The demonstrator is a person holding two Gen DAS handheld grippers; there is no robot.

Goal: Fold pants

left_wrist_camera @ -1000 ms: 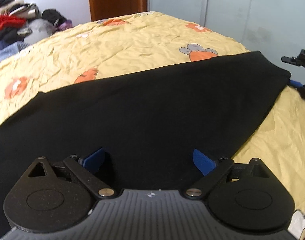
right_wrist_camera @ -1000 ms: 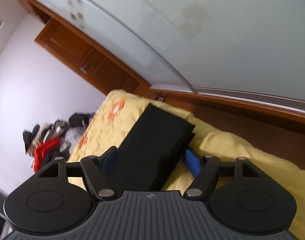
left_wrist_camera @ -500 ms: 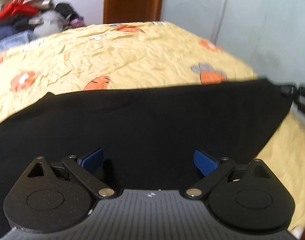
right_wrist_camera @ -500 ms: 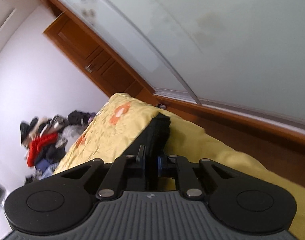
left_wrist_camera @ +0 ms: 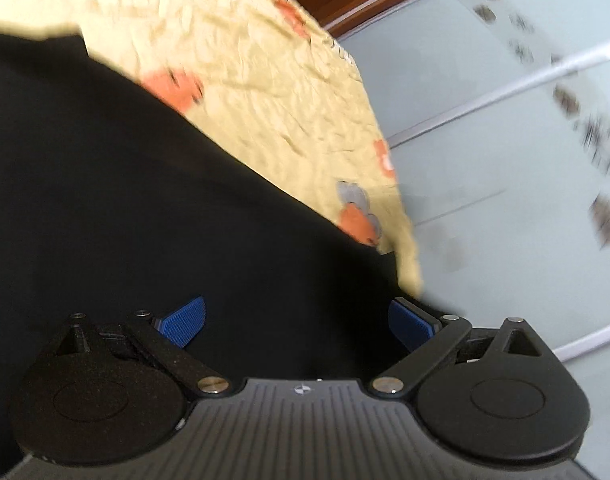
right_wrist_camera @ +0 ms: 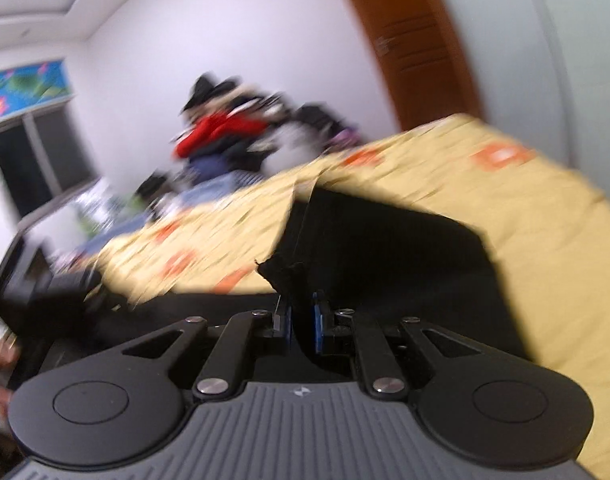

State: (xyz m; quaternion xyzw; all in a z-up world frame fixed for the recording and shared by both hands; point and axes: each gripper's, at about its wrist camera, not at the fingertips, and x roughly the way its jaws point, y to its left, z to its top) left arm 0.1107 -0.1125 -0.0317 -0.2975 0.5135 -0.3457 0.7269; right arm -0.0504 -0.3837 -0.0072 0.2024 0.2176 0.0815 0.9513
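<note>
While the black pants (right_wrist_camera: 389, 256) lay across the yellow bed (right_wrist_camera: 545, 216) near its edge, one end pinched and lifted by the right hand-held gripper (right_wrist_camera: 301, 320), the left hand-held gripper (left_wrist_camera: 297, 320) gaped wide over the cloth, holding nothing; folding looked barely underway.

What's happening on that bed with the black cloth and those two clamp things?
A person is folding black pants on a bed with a yellow bedspread, holding a clamp tool in each hand. The right gripper has its jaws pinched shut on an edge of the pants and holds that part lifted off the bedspread. The left gripper hangs over the pants with its jaws wide open, gripping nothing. Both views are blurred, so the tools are moving fast. A heap of clothes sits behind the bed.
</note>
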